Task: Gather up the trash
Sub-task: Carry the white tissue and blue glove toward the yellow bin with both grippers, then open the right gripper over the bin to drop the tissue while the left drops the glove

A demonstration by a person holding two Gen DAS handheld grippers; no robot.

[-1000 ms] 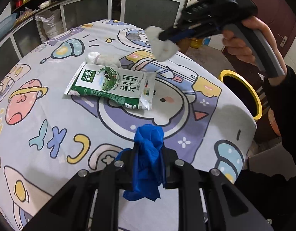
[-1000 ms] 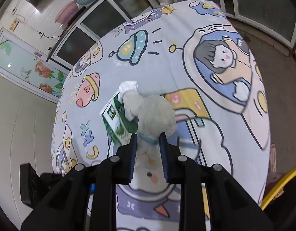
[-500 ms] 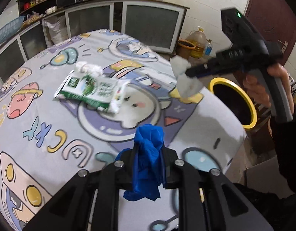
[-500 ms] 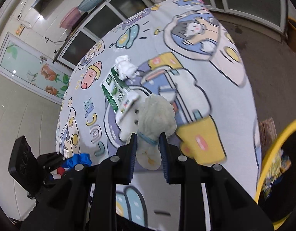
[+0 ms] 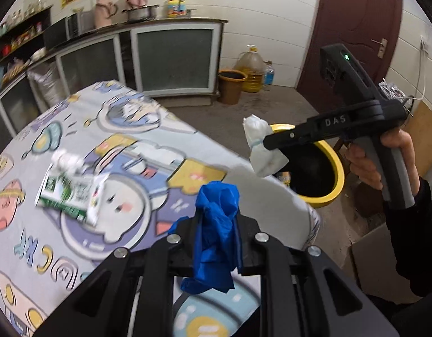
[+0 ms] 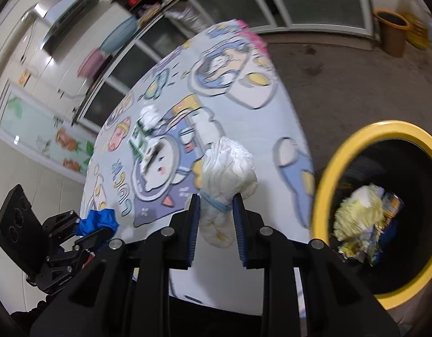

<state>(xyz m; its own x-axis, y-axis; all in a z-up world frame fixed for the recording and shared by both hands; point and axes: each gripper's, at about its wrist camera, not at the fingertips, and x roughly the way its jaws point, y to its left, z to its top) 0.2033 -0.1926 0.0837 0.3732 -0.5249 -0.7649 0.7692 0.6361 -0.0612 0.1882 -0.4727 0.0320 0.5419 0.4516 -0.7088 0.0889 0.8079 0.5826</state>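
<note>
My left gripper [image 5: 217, 226] is shut on a crumpled blue glove [image 5: 217, 224], held above the table's near edge. My right gripper [image 6: 216, 205] is shut on a white wad bound with a blue band [image 6: 230, 174]; in the left wrist view that white wad [image 5: 262, 147] hangs just left of the yellow-rimmed bin [image 5: 332, 193]. The yellow-rimmed bin [image 6: 356, 133] stands on the floor beside the table, with yellowish trash [image 6: 362, 210] inside. A green and white milk pouch [image 5: 72, 193] and a crumpled white tissue [image 5: 67, 161] lie on the cartoon tablecloth [image 5: 131, 146].
Cabinets with glass doors [image 5: 174, 56] line the far wall. A brown bucket [image 5: 231, 85] and an oil jug [image 5: 252, 68] stand on the floor near a dark red door [image 5: 353, 28]. A cardboard box [image 5: 373, 258] sits at the right by the person's sleeve [image 5: 415, 224].
Both grippers have swung rightward from over the table toward the bin, each keeping its grip. The bin now fills the right side of the right wrist view; the pouch and tissue stay put.
</note>
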